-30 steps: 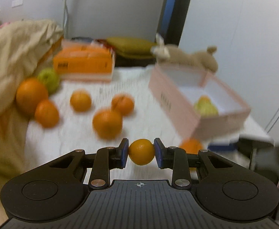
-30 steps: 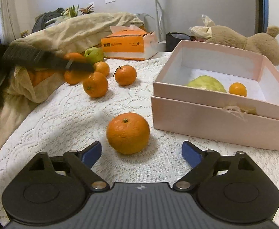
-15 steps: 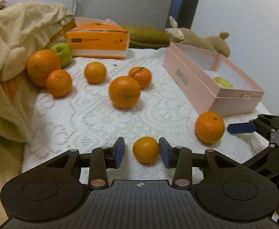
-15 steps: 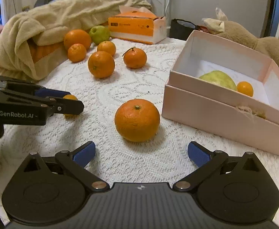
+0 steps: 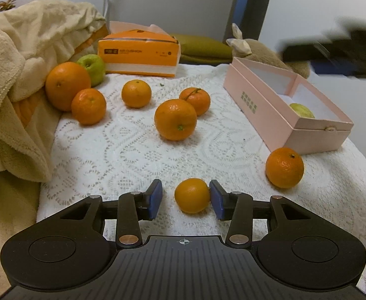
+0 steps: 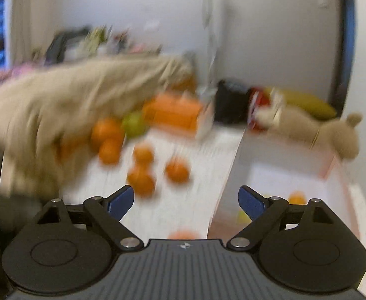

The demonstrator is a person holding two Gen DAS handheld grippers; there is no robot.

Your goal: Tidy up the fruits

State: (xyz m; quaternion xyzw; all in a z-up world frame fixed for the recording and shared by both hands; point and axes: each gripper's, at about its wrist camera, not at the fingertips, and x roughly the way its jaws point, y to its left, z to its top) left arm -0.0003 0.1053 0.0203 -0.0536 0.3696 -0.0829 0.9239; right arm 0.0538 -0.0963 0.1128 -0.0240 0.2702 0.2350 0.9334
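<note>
left wrist view shows the left gripper (image 5: 186, 200) with jaws just opened around a small orange (image 5: 192, 195) resting on the lace cloth (image 5: 123, 155), so a release is in hand, while the empty, spread right gripper (image 6: 186, 199) next needs an orange for the pink box (image 5: 278, 110).

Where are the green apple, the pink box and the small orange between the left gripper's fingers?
green apple (image 5: 93, 68), left wrist view, middle of its skin.
pink box (image 5: 263, 101), left wrist view, long outer wall.
small orange (image 5: 192, 195), left wrist view, centre of its peel.
</note>
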